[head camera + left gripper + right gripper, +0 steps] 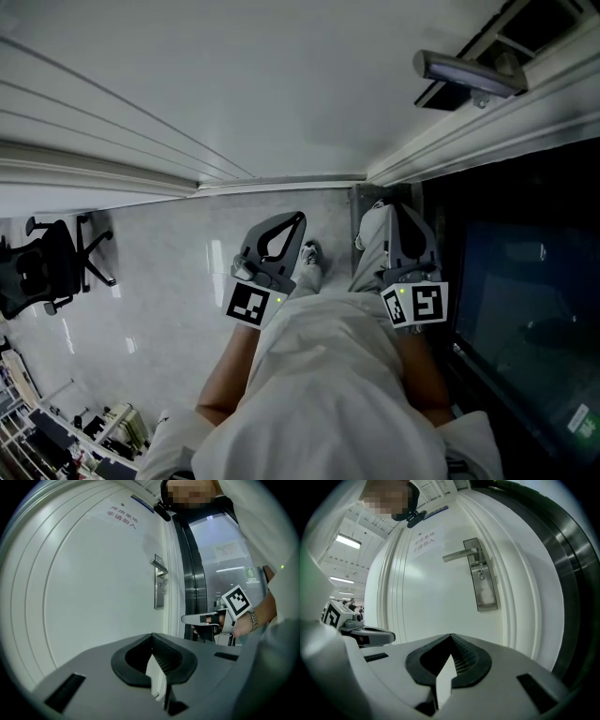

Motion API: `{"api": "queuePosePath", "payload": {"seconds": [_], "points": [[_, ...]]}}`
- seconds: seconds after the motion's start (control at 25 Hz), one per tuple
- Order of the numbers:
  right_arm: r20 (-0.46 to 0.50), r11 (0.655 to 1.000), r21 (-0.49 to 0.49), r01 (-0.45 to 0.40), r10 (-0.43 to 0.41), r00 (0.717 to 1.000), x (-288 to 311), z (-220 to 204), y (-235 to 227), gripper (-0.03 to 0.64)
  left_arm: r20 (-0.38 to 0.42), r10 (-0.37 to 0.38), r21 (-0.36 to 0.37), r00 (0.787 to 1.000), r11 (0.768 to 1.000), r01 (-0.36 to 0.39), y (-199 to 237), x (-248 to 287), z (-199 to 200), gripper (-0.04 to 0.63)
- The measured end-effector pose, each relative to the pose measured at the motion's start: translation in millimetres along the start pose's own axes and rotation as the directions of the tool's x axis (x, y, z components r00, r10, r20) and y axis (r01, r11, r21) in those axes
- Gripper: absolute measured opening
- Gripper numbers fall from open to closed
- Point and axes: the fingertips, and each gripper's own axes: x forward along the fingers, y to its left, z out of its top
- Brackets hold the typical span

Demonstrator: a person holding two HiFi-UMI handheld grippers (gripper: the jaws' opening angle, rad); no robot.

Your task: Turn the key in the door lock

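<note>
Door lock (480, 576): a tall, narrow plate of brushed silver metal, set upright on the flat white panelled door (431, 606), close to the door's right edge and its moulded frame. A straight silver lever handle (459, 555) juts from the top of the plate and lies level, pointing left. Just under the handle a small round cylinder sits in the plate. Something small shows at it, too small to tell whether it is a key. The lower part of the plate is bare.

A white paper sign with red print (424, 541) is stuck to the door, up and to the left of the handle.

The grey left gripper (151, 635) has its jaws pressed together with nothing between them, as does the grey right gripper (450, 636). Both aim at the door from below the lock and hang well apart from it, over the pale polished floor (178, 281).
</note>
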Motion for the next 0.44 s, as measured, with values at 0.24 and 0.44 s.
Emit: {"api": "queuePosePath", "payload": {"seconds": [0.24,0.44], "points": [[-0.020,1.000,-0.011,-0.020,0.020,1.000,4,7,7,0.002,-0.005,0.044,-0.017,0.999,0.999,-0.044,7,-17,2,0.004],[-0.036,1.000,-0.011,-0.013,0.013,0.999,-3,11,12,0.002,-0.015,0.084,-0.024,0.996,0.996,-0.085,16,-36,5,0.003]]}}
